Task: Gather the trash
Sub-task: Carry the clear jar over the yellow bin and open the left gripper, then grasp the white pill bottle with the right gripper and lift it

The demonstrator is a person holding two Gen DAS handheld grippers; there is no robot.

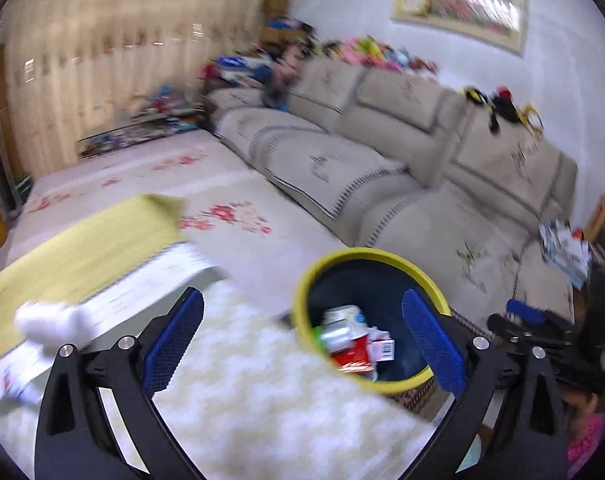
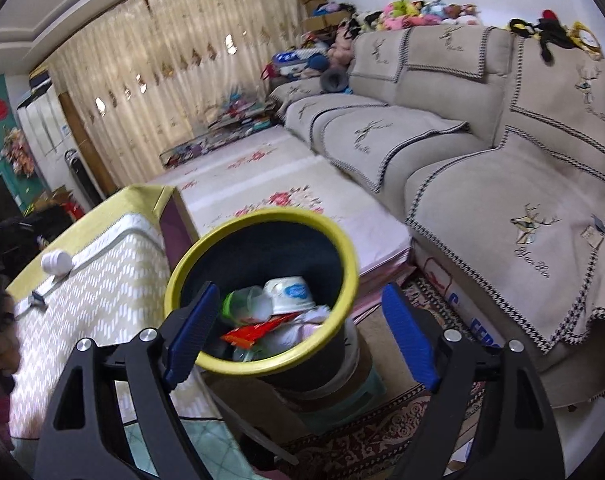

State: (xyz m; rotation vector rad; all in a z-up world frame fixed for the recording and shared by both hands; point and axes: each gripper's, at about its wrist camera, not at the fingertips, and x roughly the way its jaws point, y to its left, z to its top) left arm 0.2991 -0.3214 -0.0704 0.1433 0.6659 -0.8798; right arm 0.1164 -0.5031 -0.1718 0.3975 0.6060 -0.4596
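A beige sofa seat cover (image 2: 514,216) at the near right bore an embroidered deer with script reading roughly "Yan Lin". Below it, a white cardboard panel (image 2: 468,318) showed blue letters, partly hidden and unreadable. A white packet (image 1: 383,349) in the yellow-rimmed bin (image 1: 302,284) carried a barcode

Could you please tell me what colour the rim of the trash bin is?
The trash bin's rim is yellow, around a dark interior; the right wrist view shows it best.
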